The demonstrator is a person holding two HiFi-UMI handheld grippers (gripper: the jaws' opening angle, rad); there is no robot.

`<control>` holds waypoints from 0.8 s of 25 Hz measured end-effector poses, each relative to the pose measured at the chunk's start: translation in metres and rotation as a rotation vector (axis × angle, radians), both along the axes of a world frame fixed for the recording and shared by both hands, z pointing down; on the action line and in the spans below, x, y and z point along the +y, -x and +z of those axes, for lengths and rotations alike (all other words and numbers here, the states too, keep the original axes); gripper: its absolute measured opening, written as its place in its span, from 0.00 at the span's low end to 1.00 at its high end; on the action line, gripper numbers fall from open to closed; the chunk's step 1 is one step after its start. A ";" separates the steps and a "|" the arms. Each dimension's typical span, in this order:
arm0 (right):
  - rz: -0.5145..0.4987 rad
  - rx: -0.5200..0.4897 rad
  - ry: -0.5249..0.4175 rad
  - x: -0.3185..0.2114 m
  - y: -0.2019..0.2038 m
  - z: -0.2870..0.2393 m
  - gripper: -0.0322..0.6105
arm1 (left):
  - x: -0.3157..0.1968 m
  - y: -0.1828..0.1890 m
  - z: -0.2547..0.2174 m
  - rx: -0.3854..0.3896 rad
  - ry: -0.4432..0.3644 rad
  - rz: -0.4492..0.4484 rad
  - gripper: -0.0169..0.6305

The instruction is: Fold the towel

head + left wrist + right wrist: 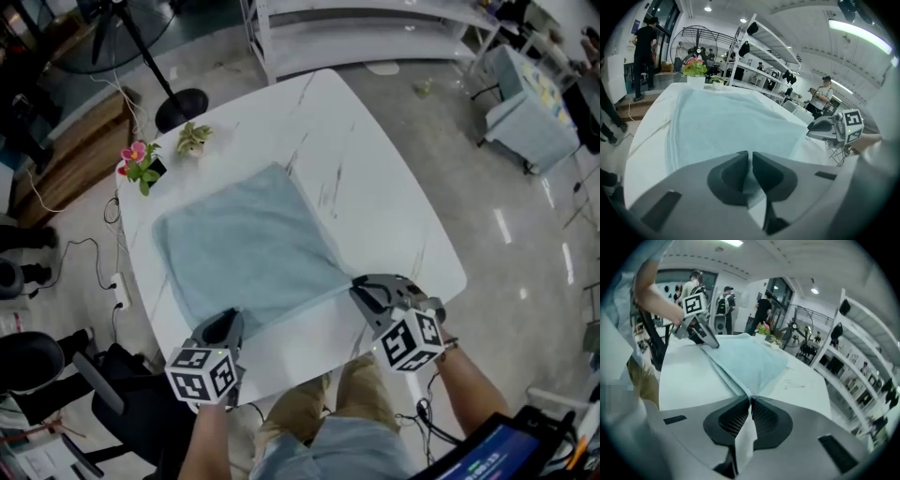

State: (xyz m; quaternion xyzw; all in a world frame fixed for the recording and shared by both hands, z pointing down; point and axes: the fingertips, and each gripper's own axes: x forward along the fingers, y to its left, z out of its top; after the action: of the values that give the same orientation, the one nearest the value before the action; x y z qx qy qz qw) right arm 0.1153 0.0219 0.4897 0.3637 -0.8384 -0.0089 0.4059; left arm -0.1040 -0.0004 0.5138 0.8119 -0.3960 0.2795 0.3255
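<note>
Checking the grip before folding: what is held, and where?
The left hand-held gripper pinches the towel by its near-left corner; the right hand-held gripper, by the near-right corner.

A white marbled surface [375, 187] stood on a grey floor [422, 122]. White shelving [375, 42] and a pedestal fan [696, 46] stood nearby, under ceiling strip lights [860, 35].

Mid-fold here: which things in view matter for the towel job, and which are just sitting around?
In use: towel; left tongs and right tongs, each shut on its near edge; table.
Lying about: pink flowers, small green plant, fan stand.
</note>
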 end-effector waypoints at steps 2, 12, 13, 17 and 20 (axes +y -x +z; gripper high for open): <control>-0.085 0.106 -0.072 0.006 -0.004 -0.002 0.11 | 0.002 -0.003 0.001 0.006 0.013 0.004 0.08; -0.193 0.010 0.201 0.041 -0.005 0.019 0.27 | 0.008 -0.006 0.006 -0.014 0.020 0.002 0.07; -0.170 -0.080 0.228 0.038 -0.007 0.005 0.30 | 0.009 -0.006 0.002 -0.009 0.017 -0.003 0.07; 0.004 -0.365 0.199 -0.022 -0.028 -0.065 0.29 | 0.015 -0.016 -0.026 0.026 -0.023 -0.014 0.07; 0.123 -0.433 0.156 -0.094 -0.042 -0.093 0.29 | 0.013 -0.033 -0.042 0.057 -0.043 -0.019 0.07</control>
State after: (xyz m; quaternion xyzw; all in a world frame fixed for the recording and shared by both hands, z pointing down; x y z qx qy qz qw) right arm 0.1578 -0.0726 0.3968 0.3751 -0.8803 0.1587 0.2433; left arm -0.0709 0.0124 0.4719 0.8225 -0.4001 0.2446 0.3219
